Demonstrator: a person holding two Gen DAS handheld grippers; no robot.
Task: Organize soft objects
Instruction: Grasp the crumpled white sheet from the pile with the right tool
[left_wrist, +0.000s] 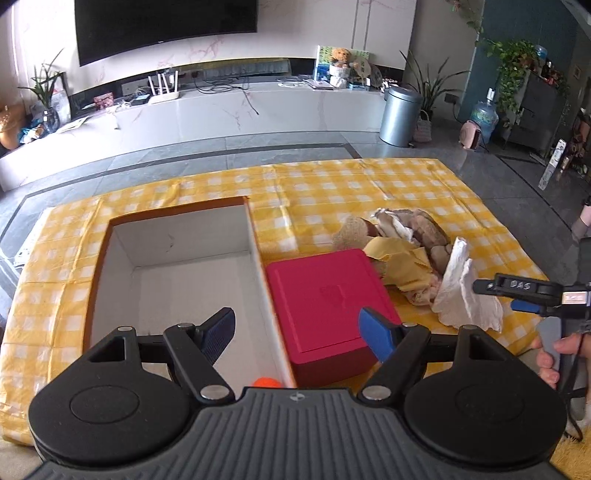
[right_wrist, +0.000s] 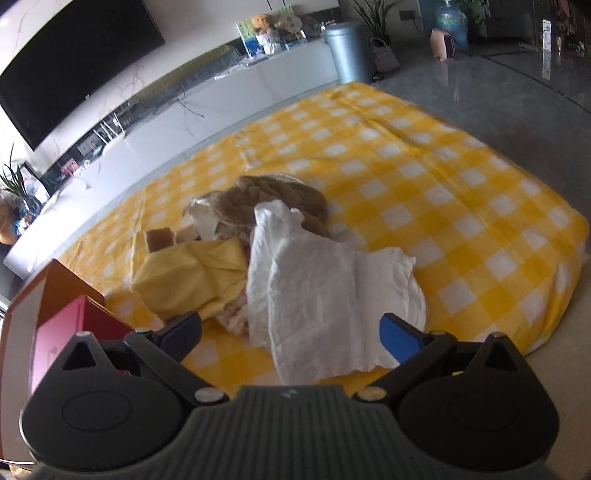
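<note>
A pile of soft things lies on the yellow checked cloth: a white cloth (right_wrist: 317, 291), a yellow cloth (right_wrist: 192, 273) and a brown knitted piece (right_wrist: 273, 199). My right gripper (right_wrist: 291, 332) is open just above the near end of the white cloth, a finger on either side, pads not pressing it. In the left wrist view the same pile (left_wrist: 406, 254) is right of a red box (left_wrist: 325, 306), with the right gripper (left_wrist: 495, 295) beside the white cloth (left_wrist: 461, 295). My left gripper (left_wrist: 299, 334) hangs open and empty over the wall between the red box and an open cardboard box (left_wrist: 177, 258).
The open box has white inner walls and a small orange thing (left_wrist: 266, 382) at its near edge. The checked cloth (left_wrist: 332, 184) covers a low table on a grey tiled floor. A hand (left_wrist: 550, 354) holds the right gripper. A metal bin (left_wrist: 399, 114) stands beyond.
</note>
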